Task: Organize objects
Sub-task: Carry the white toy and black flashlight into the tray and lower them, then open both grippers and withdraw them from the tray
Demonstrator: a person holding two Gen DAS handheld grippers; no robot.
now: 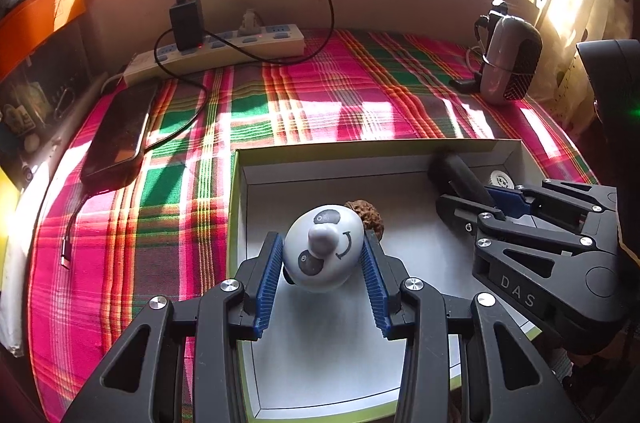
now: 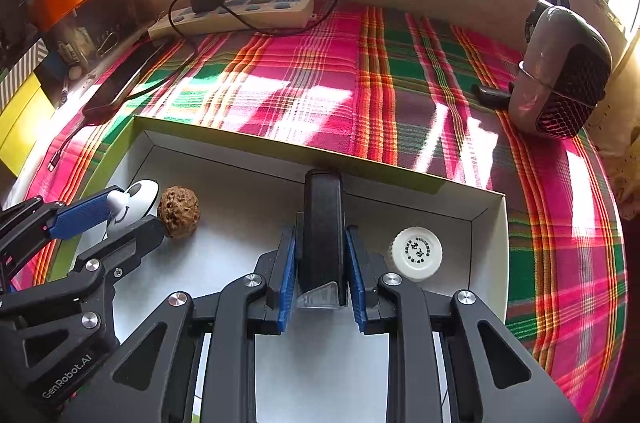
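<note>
A shallow white box (image 1: 240,183) with a green rim lies on the plaid cloth. Over its left part my left gripper (image 1: 322,257) is shut on a white egg-shaped panda toy (image 1: 324,247), with a blue pad pressed on each side. A brown walnut (image 1: 366,217) rests on the box floor just behind the toy. In the right wrist view my right gripper (image 2: 322,263) is shut on a black oblong block (image 2: 323,219) that stands upright near the box's far wall (image 2: 280,147). A white bottle cap (image 2: 417,253) lies to the right of it. The walnut (image 2: 178,211) and the toy (image 2: 138,201) show at left.
A power strip (image 1: 224,47) with a black charger (image 1: 186,21) and its cable lies along the back wall. A dark phone (image 1: 118,135) rests at the left on the plaid cloth (image 1: 320,91). A grey mesh-fronted device (image 2: 560,71) stands at the right. An orange box (image 1: 40,15) sits on the left shelf.
</note>
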